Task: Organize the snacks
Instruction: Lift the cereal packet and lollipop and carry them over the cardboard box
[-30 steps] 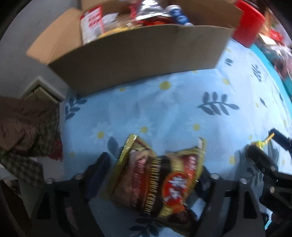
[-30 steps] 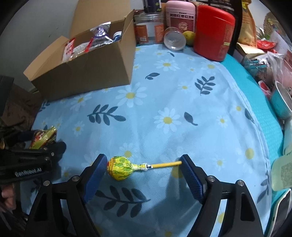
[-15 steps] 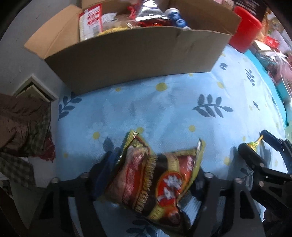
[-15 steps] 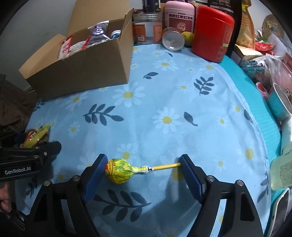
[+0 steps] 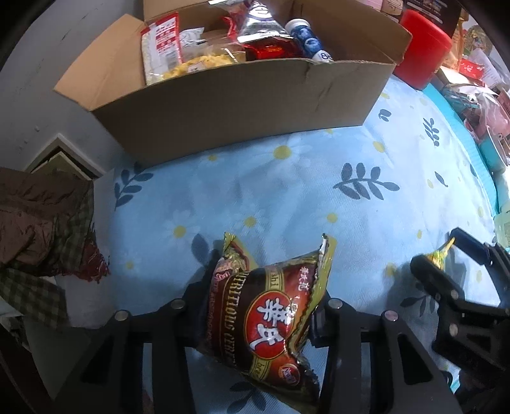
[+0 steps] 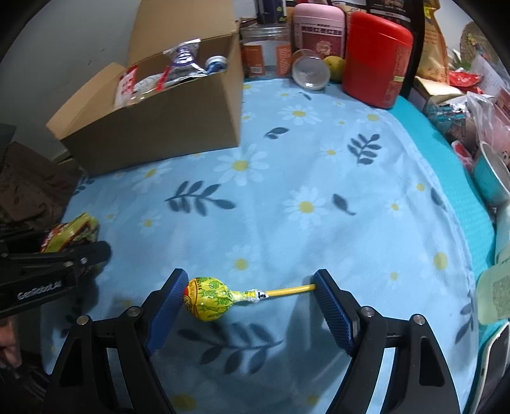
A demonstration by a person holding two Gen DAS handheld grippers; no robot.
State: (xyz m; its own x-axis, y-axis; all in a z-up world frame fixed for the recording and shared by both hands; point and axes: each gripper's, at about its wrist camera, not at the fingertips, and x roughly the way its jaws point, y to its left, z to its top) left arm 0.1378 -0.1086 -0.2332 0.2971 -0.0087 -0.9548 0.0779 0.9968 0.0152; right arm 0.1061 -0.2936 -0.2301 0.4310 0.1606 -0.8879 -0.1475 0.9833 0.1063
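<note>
Currently the left gripper [image 5: 261, 305] is clamping down on the snack packet [image 5: 267, 318], both fingers pressing its sides, packet crumpling between them. The right gripper [image 6: 250, 296] is standing wide, jaws spread around the lollipop [image 6: 208, 297]: left pad touching the wrapped head, right pad at the tip of the stick; can't tell whether it is actually squeezing.

Landmark is the cardboard box [image 5: 242, 105]. The snack packet is sitting in front of the box, toward its left end, on the floral cloth [image 5: 287, 197]. The lollipop is lying on the same cloth, in front of the box and off to its right.

The box is sitting open, flaps up, and holding several items: a red-and-white packet [image 5: 161, 41], a clear bag of yellow pieces [image 5: 197, 63], a silver-and-red foil pouch [image 5: 264, 32], a blue-and-white bottle [image 5: 307, 38].

The packet is showing brown, red and gold print with a red roundel, its top edge torn or jagged. The lollipop is wearing a yellow-green wrapper with a yellow stick.

The right wrist view alone is showing what is standing right of the box: a clear jar [image 6: 264, 51], a pink canister [image 6: 320, 28], a red container [image 6: 376, 60], an upturned glass [image 6: 310, 73]. The left wrist view alone is showing the box contents from near and a checked fabric [image 5: 41, 229] left of it.
</note>
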